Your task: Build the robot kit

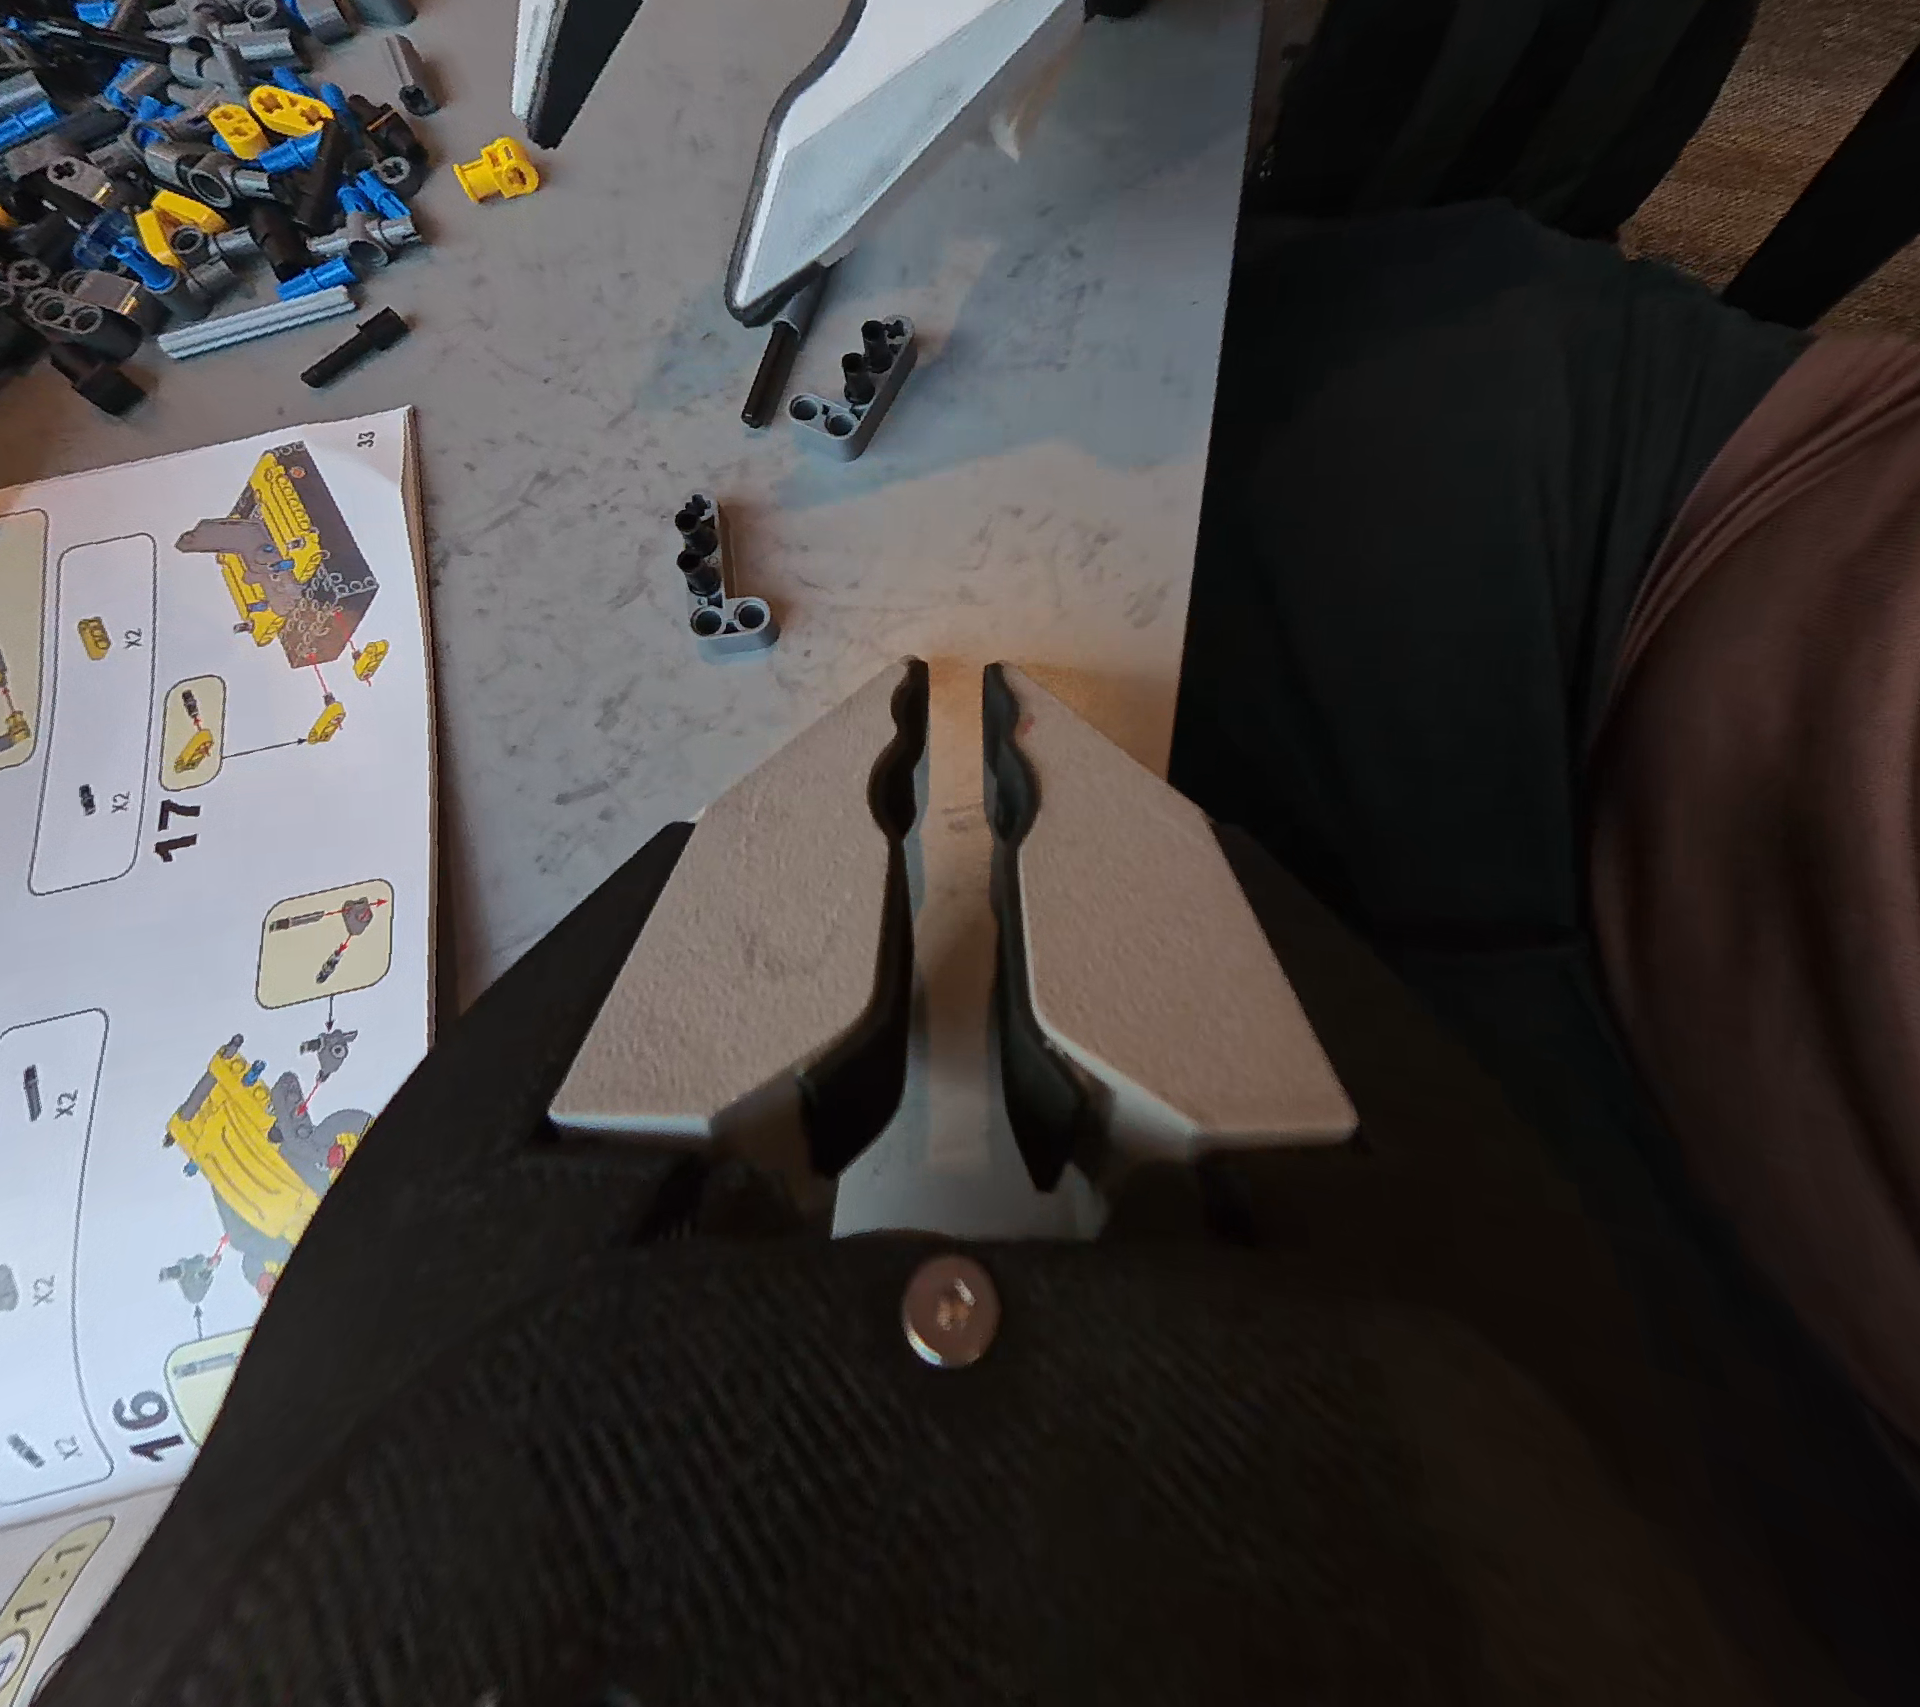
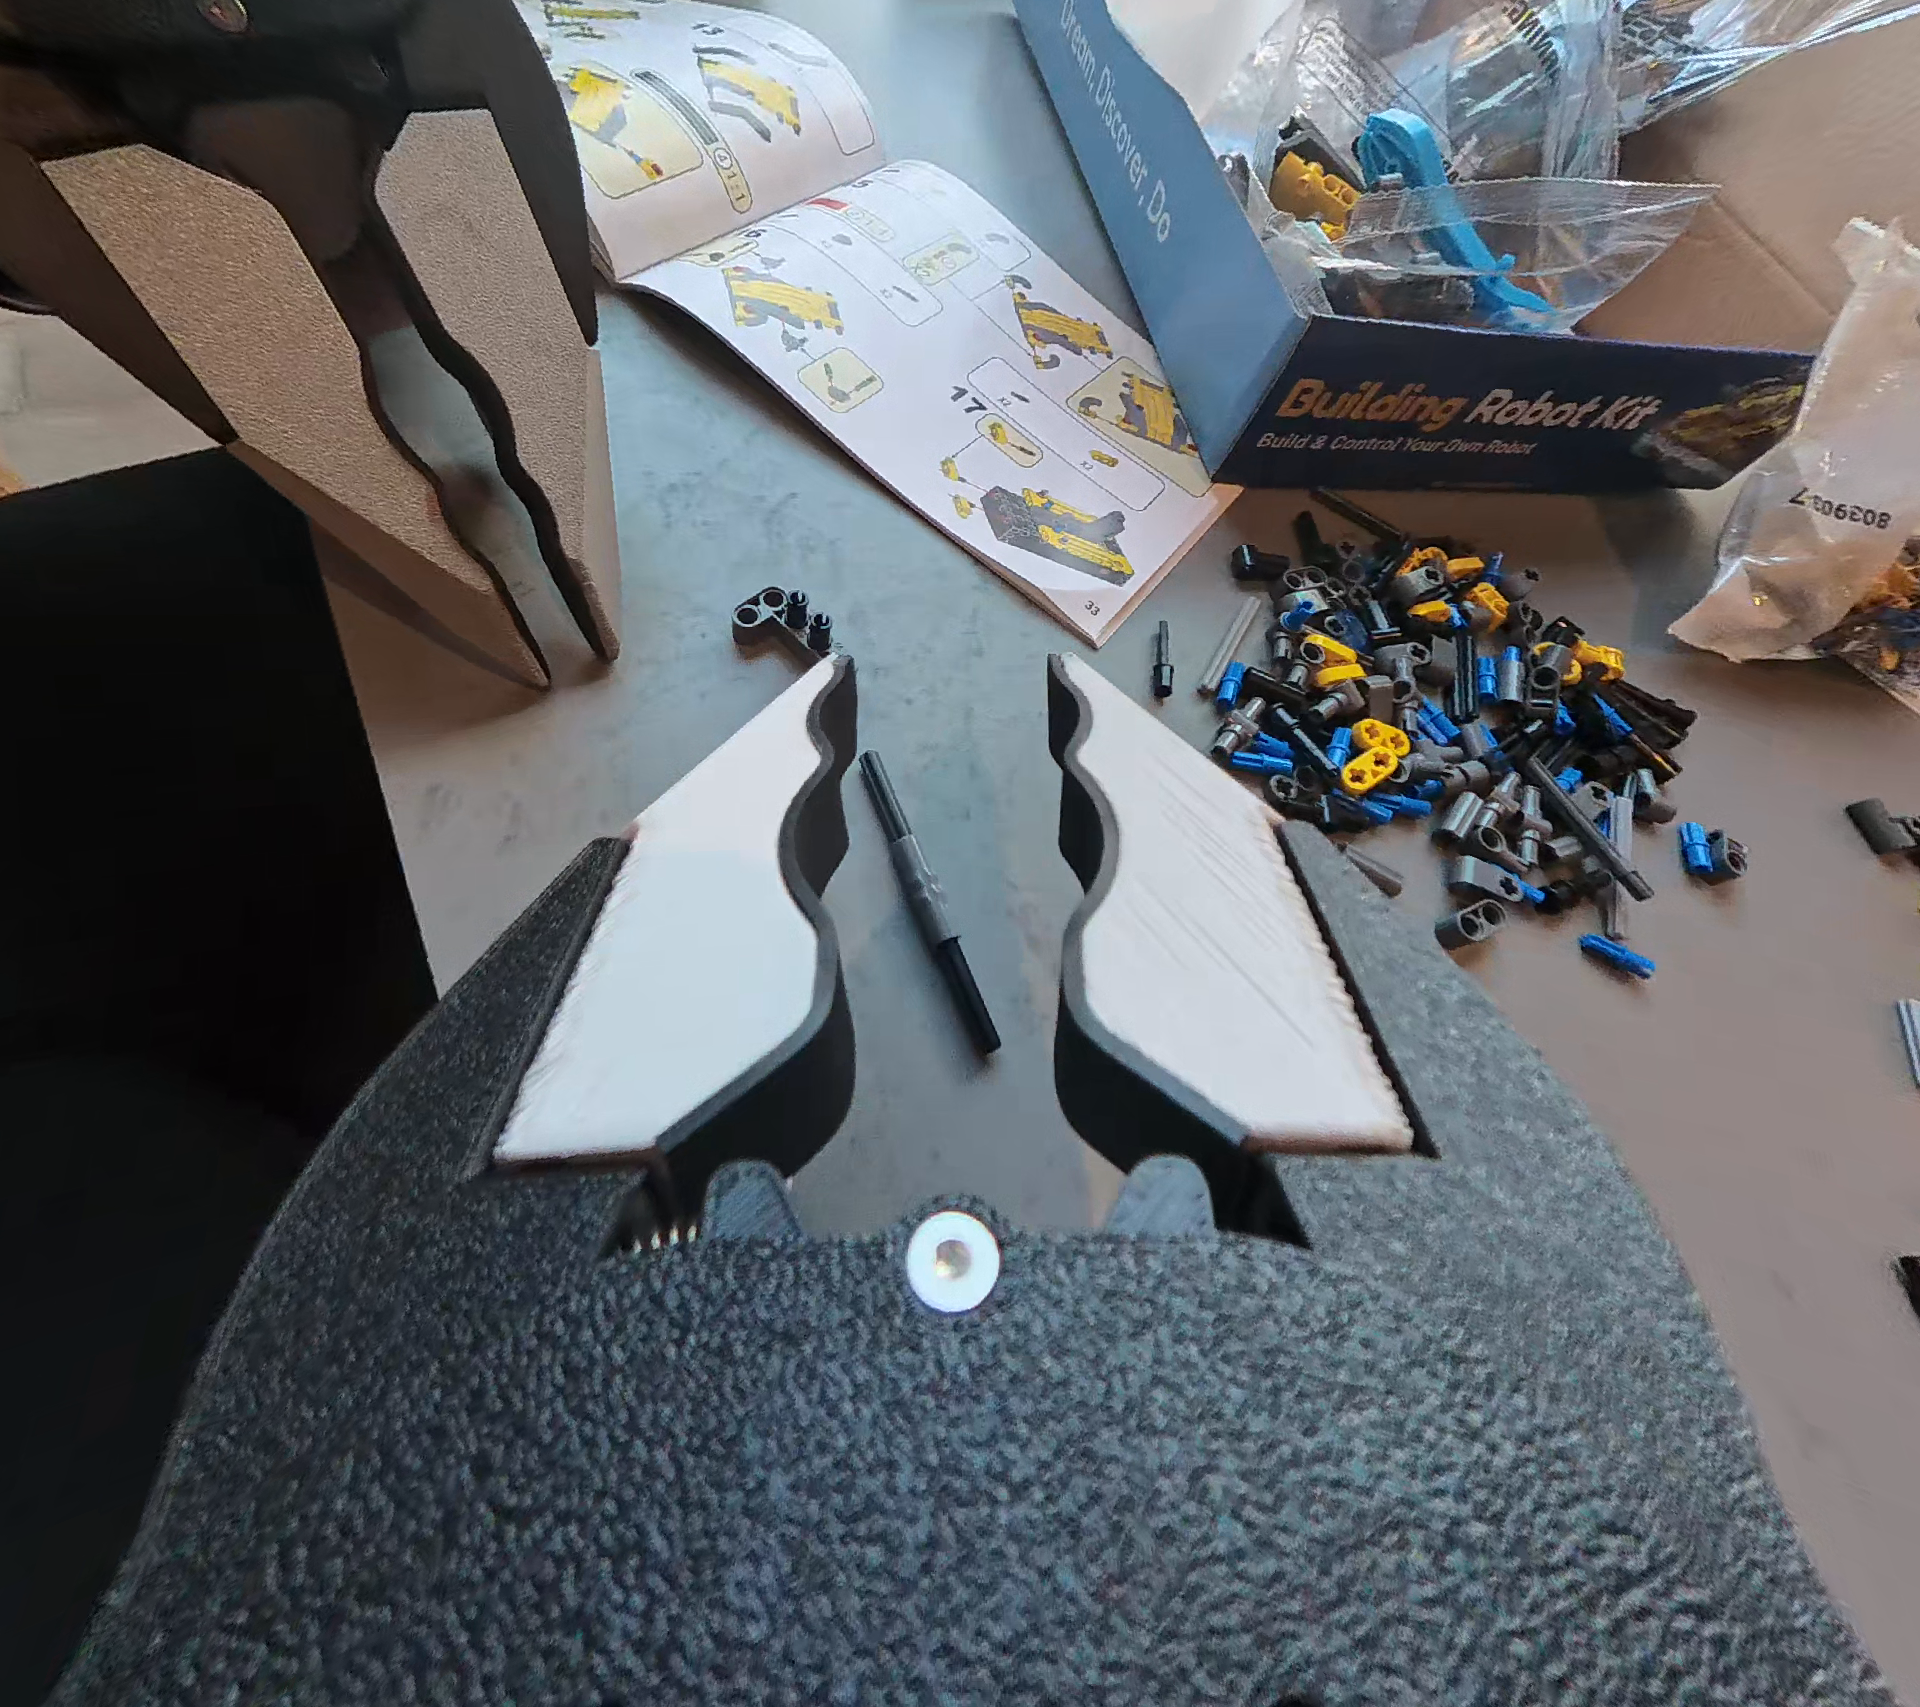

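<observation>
I'm seeing print on the dark blue kit box (image 2: 1455, 410) and the open instruction booklet (image 2: 935, 369), sitting at one o'clock, wording left unrecorded. My right gripper (image 2: 951, 670) is hovering spread wide with the black axle pin (image 2: 928, 901) lying loose on the grey table (image 2: 727, 494) between its fingers, touching neither. My left gripper (image 1: 954, 675) is hanging nearly closed and empty, a grey L-shaped beam (image 1: 722, 587) just off its tips at eleven o'clock.

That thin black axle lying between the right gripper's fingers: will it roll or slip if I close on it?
The black axle looks thin, round and rigid, so it may roll sideways on the smooth grey table if nudged. The right gripper is open astride it, apart from it. Being slim and lying flat, it could slip under the fingertips. It is probably very light.
</observation>
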Demonstrator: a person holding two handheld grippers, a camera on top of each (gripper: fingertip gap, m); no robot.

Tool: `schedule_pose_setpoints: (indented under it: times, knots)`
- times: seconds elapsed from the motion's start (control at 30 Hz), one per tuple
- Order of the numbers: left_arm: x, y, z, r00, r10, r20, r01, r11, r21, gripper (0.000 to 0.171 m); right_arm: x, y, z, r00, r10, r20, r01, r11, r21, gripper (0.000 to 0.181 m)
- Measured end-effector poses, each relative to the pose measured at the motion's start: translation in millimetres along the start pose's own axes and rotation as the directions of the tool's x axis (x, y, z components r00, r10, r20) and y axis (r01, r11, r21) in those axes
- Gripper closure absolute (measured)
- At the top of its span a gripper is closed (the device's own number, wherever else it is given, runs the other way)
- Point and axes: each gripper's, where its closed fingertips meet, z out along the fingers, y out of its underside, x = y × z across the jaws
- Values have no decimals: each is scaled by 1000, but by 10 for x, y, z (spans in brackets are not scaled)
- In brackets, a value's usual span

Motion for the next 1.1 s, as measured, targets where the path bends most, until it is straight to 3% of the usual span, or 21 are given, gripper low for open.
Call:
schedule_pose_setpoints:
  times: [0.2, 0.33, 0.5, 1.1]
  knots:
    - [-20, -5, 9, 1000, -9, 7, 9, 1000, 0, 166, 2, -7, -9, 1000, 3, 0, -3, 1000, 8, 147]
    - [-186, -56, 67, 987, -21, 162, 22, 1000, -9, 171, 8, -7, -10, 1000, -3, -10, 3, 1000, 9, 148]
    - [-208, -70, 79, 946, 116, 301, -106, 993, -50, 171, 54, -12, -21, 999, 29, -19, -28, 999, 17, 149]
    - [-207, -64, 74, 972, 30, 234, -25, 999, -24, 171, 72, 3, -10, 999, 51, -10, -51, 999, 9, 149]
